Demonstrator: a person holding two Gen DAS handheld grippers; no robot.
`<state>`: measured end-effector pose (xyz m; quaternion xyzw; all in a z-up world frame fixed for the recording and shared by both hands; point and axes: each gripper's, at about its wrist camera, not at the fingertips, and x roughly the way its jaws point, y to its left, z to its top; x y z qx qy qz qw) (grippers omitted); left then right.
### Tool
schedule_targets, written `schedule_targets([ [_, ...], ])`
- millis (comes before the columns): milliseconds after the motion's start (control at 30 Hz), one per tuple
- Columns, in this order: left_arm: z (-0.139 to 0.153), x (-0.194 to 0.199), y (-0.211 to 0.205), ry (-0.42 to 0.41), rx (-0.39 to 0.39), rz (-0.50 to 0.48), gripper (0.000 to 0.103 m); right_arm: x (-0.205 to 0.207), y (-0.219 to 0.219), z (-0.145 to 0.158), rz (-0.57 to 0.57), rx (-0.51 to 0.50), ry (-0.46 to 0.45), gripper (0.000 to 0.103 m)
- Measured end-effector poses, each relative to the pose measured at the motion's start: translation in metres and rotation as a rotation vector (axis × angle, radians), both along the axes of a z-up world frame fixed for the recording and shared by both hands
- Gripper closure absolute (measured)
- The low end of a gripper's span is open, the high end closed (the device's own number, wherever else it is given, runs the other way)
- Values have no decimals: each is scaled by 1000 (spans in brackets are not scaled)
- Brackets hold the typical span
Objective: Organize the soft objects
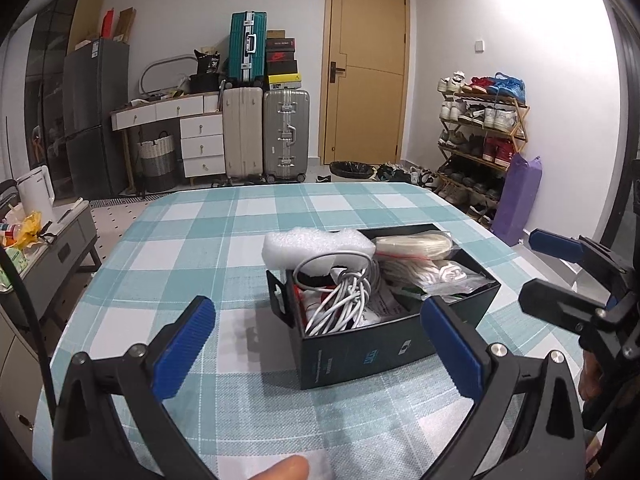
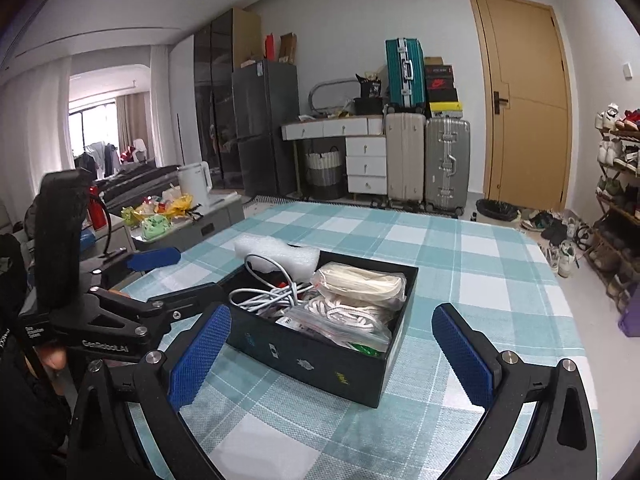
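Observation:
A black open box [image 1: 360, 354] [image 2: 320, 356] stands on the checked tablecloth. It holds a white foam piece [image 1: 316, 246] [image 2: 276, 254], a coiled white cable [image 1: 344, 300] [image 2: 264, 296], a bagged white rope [image 1: 432, 272] [image 2: 348, 314] and a bagged cream bundle [image 1: 416, 244] [image 2: 360, 280]. My left gripper [image 1: 318, 344] is open and empty, just in front of the box. My right gripper [image 2: 332, 348] is open and empty, its fingers either side of the box's near wall. The right gripper also shows at the right of the left wrist view [image 1: 560, 268].
The table [image 1: 192, 240] [image 2: 480, 264] carries a teal and white checked cloth. Suitcases [image 1: 264, 136], a white drawer unit [image 1: 200, 140], a door [image 1: 366, 68] and a shoe rack [image 1: 480, 136] stand behind it. A low cabinet with a kettle [image 2: 194, 184] is at the left.

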<state>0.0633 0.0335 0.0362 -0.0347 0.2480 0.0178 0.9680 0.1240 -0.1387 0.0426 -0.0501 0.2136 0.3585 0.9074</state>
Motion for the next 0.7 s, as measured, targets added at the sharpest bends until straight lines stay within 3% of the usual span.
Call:
schedule_targets([
  [700, -11, 0, 1, -19, 21, 30, 0, 1, -2, -17, -47, 9, -42, 1],
])
